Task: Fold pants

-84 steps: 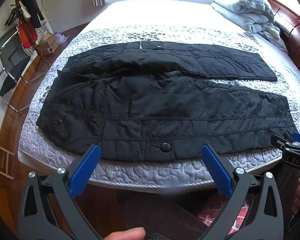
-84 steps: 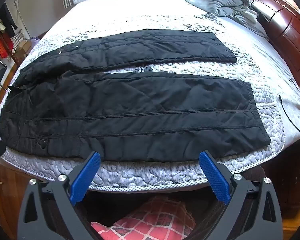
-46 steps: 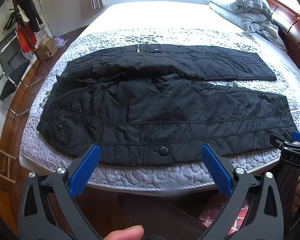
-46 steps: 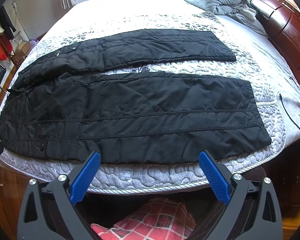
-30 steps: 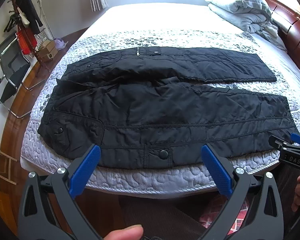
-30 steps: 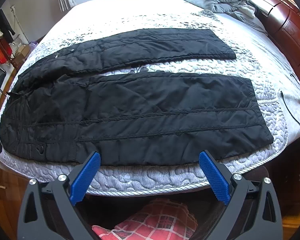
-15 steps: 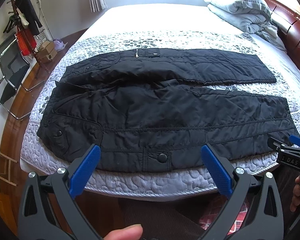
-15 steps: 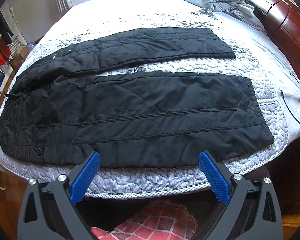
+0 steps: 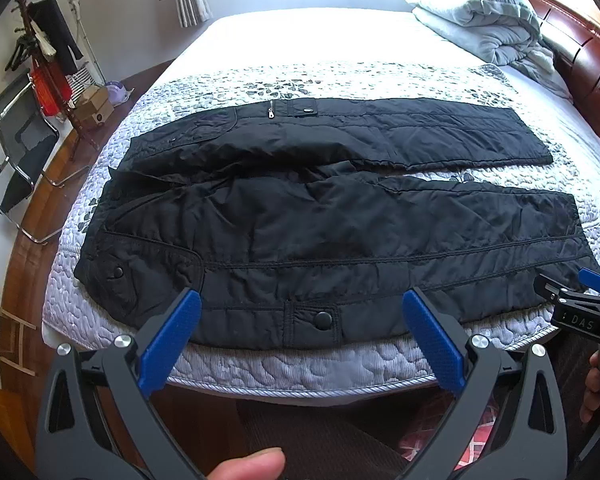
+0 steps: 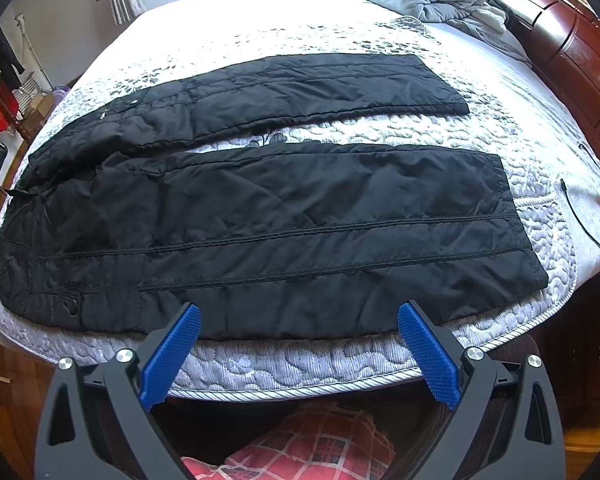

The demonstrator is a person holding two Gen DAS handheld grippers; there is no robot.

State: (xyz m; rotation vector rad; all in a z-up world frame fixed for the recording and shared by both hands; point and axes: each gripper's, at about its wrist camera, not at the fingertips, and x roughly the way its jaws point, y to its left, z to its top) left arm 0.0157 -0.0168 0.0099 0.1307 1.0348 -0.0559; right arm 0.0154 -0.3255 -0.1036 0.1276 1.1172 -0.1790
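Both grippers are spread wide and holding nothing. The left gripper hangs off the near edge of the bed, blue pads at about 7 and 5 o'clock of its view, not touching any fabric; the tips only overlap the hem line of the pants visually. A thumb tip pokes in at 6 o'clock. The right gripper is the same deal: jaws far apart, empty, hovering just short of the mattress edge.

The pants are black, quilted, laid flat across the bed, waist toward 9 o'clock and cuffs toward 3 o'clock. The two legs are apart, with a strip of patterned bedspread showing between them. The near leg runs right along the bed edge, with a snap button close to the left gripper. The far leg sits toward 12 o'clock.

Around it: a bunched grey blanket at 1 o'clock by the wooden headboard, a thin black cable at 3 o'clock on the bedspread, and a folding chair plus a coat rack at 9 to 10 o'clock. Red plaid fabric shows under the right gripper at 6 o'clock.
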